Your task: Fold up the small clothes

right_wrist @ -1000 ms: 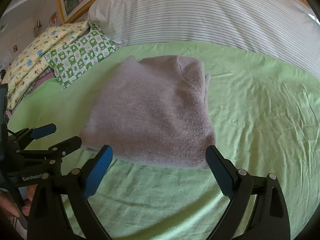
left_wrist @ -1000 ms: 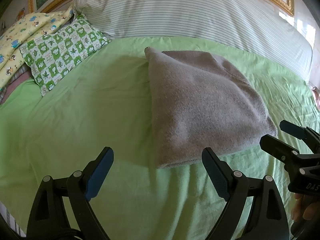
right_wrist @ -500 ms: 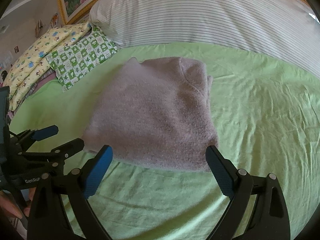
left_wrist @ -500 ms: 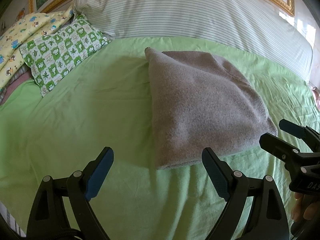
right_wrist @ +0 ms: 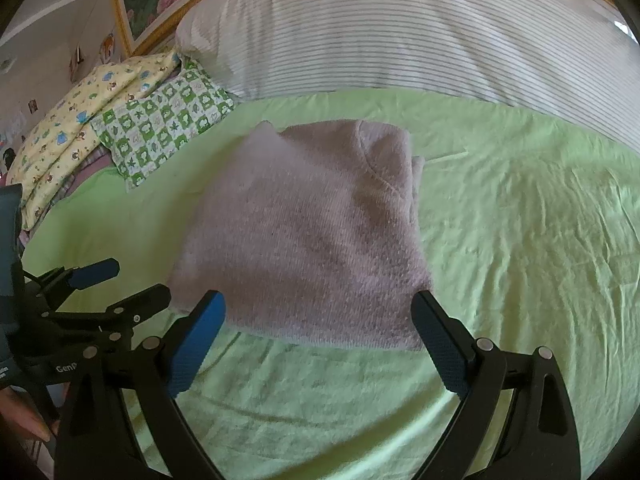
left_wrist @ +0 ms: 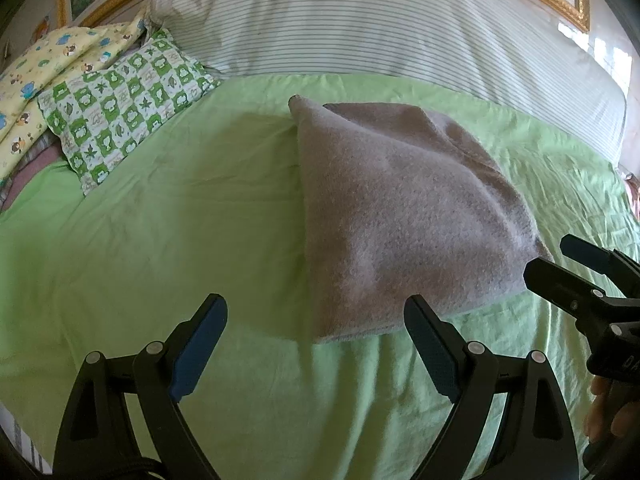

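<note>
Soft daylight, fisheye-warped edges, right view hazy

The folded garment [right_wrist: 312,236] lies on the sheet [right_wrist: 520,240] just ahead of the right gripper's [right_wrist: 318,336] spread jaws. Pillows [right_wrist: 152,136] sit beyond it to the left, a bolster [right_wrist: 400,32] behind.

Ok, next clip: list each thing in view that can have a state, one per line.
Gray sweater: folded into a compact bundle, lying flat on the sheet, not gripped.
Left claw: open, empty, short of the sweater's near edge.
Right claw: open, empty, at the sweater's near edge.
Green sheet: spread out, lightly wrinkled.
Green checked pillow: lying flat beside the striped pillow.
</note>
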Demonstrator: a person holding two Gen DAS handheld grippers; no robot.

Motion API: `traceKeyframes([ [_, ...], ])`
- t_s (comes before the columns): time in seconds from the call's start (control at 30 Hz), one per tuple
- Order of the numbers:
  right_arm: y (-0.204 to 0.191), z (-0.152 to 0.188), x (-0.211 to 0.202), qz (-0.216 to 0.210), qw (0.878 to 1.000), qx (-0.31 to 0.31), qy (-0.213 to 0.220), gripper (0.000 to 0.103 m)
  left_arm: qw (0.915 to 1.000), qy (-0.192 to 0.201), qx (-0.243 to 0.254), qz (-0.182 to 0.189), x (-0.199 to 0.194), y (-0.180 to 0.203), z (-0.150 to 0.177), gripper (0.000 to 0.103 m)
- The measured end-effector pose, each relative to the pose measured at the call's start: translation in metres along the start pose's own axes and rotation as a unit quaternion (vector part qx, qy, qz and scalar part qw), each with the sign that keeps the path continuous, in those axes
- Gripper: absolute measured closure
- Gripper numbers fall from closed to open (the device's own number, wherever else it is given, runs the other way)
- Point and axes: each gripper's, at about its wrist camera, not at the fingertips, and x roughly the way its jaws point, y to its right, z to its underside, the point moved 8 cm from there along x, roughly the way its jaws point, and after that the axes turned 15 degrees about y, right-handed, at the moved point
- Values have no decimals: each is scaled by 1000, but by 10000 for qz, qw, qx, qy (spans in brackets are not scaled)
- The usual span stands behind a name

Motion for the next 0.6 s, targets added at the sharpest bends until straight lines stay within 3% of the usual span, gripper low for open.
traceKeyframes([
  [0.6, -5, -7, -3, -37, 10000, 41, 51, 9, 10000, 38, 29, -15, -1, 0, -9, 12],
])
